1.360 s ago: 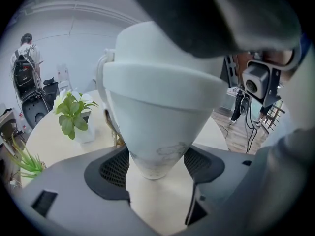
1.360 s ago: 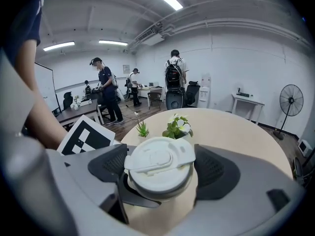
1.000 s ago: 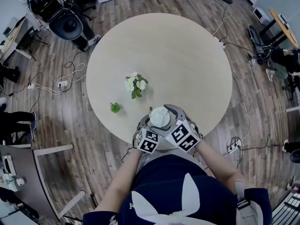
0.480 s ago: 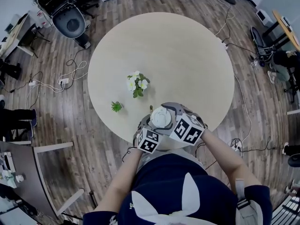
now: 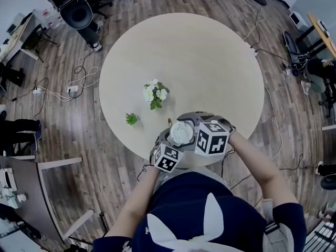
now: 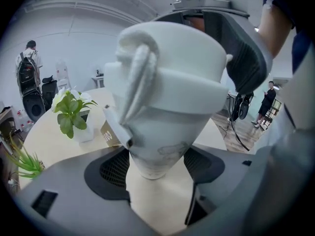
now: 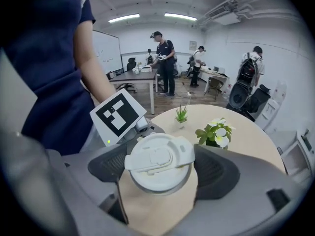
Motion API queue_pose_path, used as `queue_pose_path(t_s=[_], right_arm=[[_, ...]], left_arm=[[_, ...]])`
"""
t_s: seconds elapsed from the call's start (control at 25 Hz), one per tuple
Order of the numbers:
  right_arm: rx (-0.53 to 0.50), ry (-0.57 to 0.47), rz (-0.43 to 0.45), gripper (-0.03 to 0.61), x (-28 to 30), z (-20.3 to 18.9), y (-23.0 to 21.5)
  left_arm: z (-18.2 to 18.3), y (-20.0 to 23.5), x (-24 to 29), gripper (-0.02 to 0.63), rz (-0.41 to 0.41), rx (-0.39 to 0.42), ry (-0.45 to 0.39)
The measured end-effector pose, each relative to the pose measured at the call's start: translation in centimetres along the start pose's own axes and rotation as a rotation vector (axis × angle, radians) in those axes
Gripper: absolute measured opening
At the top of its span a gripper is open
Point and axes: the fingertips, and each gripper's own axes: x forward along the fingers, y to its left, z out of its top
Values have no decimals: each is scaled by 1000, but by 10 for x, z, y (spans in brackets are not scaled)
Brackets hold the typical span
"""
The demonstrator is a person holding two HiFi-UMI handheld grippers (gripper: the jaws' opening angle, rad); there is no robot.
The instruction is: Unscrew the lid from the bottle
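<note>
Head view: white round flip-top lid (image 5: 181,132) over the round beige tabletop's (image 5: 210,62) near edge. Left gripper view: left tongs (image 6: 157,176) pinch the white tapered plastic bottle (image 6: 165,132) low down. Right gripper view: right tongs (image 7: 162,170) clamp the lid. Unscrewing seems under way; the next move needs another twist.

Open-plan office or lab workspace — shown in the head view by a wood-plank floor (image 5: 63,140) strewn with cables (image 5: 86,80) and a power strip (image 5: 70,93) at left, an office chair (image 5: 79,14) at upper left, a round desk (image 5: 210,62) at centre. In the right gripper view — whiteboard (image 7: 110,53) at left, ceiling strip lights (image 7: 123,18) at top, people (image 7: 161,58) standing by work desks (image 7: 135,77) behind.
</note>
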Motion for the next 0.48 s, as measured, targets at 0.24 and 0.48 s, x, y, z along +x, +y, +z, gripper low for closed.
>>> queue_pose_path(t_s=[0.24,0.48], right_arm=[[-151,65,91,430,0,-2,4],[-229,85,112,431,-1,-4,7]], left_arm=[[1,0,0,342,-2,-4,-5],[0,-1,1,342,-3,-8,-4]])
